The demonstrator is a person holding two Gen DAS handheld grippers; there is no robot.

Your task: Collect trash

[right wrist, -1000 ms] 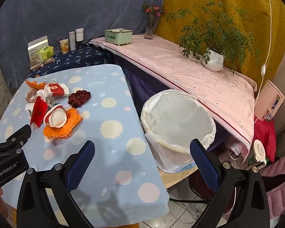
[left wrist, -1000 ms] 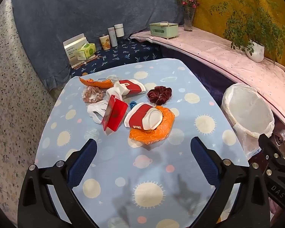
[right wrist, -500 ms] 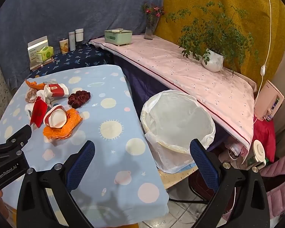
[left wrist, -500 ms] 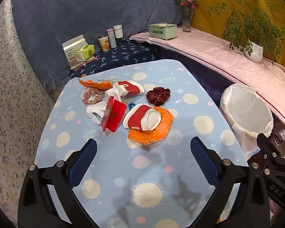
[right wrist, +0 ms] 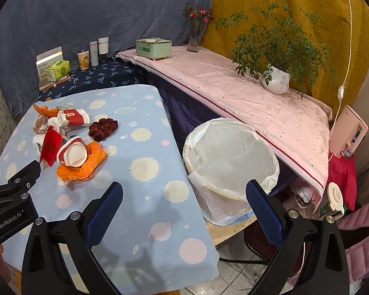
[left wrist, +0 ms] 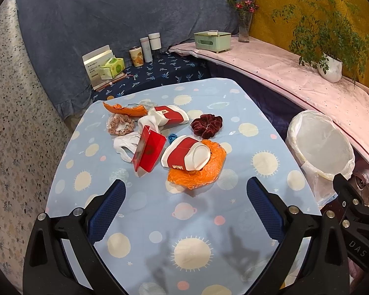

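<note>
Where text is legible: "GenRobot.AI" on the left gripper [left wrist: 184, 206] body seen from the right wrist, "DAS" on the right gripper [right wrist: 183, 207] body seen from the left wrist. Both jaws wide open, nothing held or touched. Left hovers over the near part of the table [left wrist: 270, 127], aimed at the trash pile: crushed red-and-white paper cup [left wrist: 185, 156] on an orange wrapper [left wrist: 196, 172], red packet [left wrist: 148, 151] just left. Right hangs over the table's edge, facing the lined bin [right wrist: 230, 162] beside it.
</note>
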